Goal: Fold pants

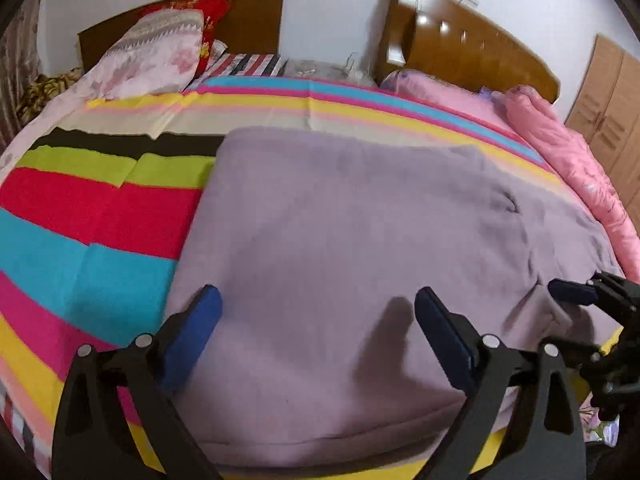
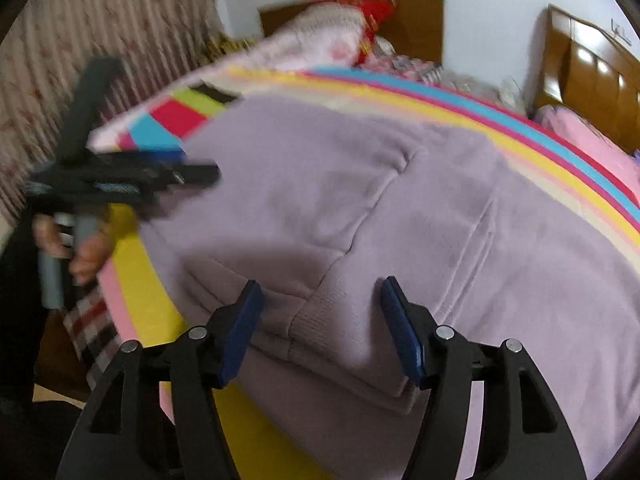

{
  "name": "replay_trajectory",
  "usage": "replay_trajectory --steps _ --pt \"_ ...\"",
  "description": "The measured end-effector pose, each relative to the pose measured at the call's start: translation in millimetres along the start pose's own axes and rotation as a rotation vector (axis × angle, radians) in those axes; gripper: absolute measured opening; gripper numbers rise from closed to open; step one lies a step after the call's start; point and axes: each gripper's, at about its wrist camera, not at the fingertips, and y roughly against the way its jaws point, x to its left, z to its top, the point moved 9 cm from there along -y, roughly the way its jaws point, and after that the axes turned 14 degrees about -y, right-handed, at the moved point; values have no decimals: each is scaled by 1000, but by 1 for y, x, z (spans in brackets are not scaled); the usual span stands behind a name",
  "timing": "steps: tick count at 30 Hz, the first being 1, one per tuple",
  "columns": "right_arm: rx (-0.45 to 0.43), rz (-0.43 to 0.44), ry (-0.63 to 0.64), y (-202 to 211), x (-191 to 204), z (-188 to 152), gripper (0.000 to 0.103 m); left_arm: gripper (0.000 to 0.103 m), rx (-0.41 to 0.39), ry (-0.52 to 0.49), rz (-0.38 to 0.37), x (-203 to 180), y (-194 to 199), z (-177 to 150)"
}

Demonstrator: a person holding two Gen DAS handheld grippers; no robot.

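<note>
Left wrist view is showing one pair of lilac pants (image 1: 340, 240) lying folded on the striped bed (image 1: 100, 200). Two claws are hovering above it: left claw (image 1: 318, 312) spread wide, right claw (image 2: 322, 300) spread wide, both gripping nothing.

My left gripper (image 1: 318, 308) hangs with its 2 jaws spread wide, pads clear of the pants (image 1: 340, 220). My right gripper (image 2: 322, 300) gapes over the pants' waistband, gripping nothing.

White wall (image 1: 340, 12), wooden headboards (image 1: 472, 44), striped bedspread (image 1: 100, 200), wardrobe (image 1: 612, 120), curtain (image 2: 120, 40)
</note>
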Motion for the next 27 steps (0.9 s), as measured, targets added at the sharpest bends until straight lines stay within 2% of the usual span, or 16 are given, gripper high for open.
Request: replay_trajectory --steps 2,3,4,6,8,9,11,12,14,16,20,24,25,27 --pt "28 22 -13 2 -2 3 61 97 21 35 19 8 5 3" --pt "42 38 -27 4 -2 8 61 96 41 49 78 15 12 7" --pt "35 58 -48 11 -4 17 62 96 30 53 91 17 21 15" --pt "-9 70 -43 21 -7 37 63 98 -39 47 37 7 36 39" --pt "-39 27 -1 22 -11 56 63 101 -85 1 -11 -7 42 69" --pt "-40 11 16 18 -13 64 63 101 -89 -36 -2 -12 38 81" --pt "-15 -12 44 2 -16 73 63 101 -49 -112 -2 -23 15 98" --pt "3 -35 52 -8 -20 75 63 101 12 -128 -13 -23 -9 99" --pt "49 -70 58 -28 -30 73 64 101 95 -131 38 -12 -44 99" --pt "62 -73 50 -41 -40 70 66 101 173 -113 65 5 -71 81" --pt "49 -28 22 -30 -41 72 68 102 132 -121 74 9 -74 67" --pt "-35 -7 -25 -11 -47 86 87 102 133 -135 108 10 -77 66" --pt "-37 -27 -38 -16 -55 89 87 102 130 -131 106 9 -78 68" --pt "35 -77 -57 -37 -70 82 86 102 120 -121 100 10 -76 67"
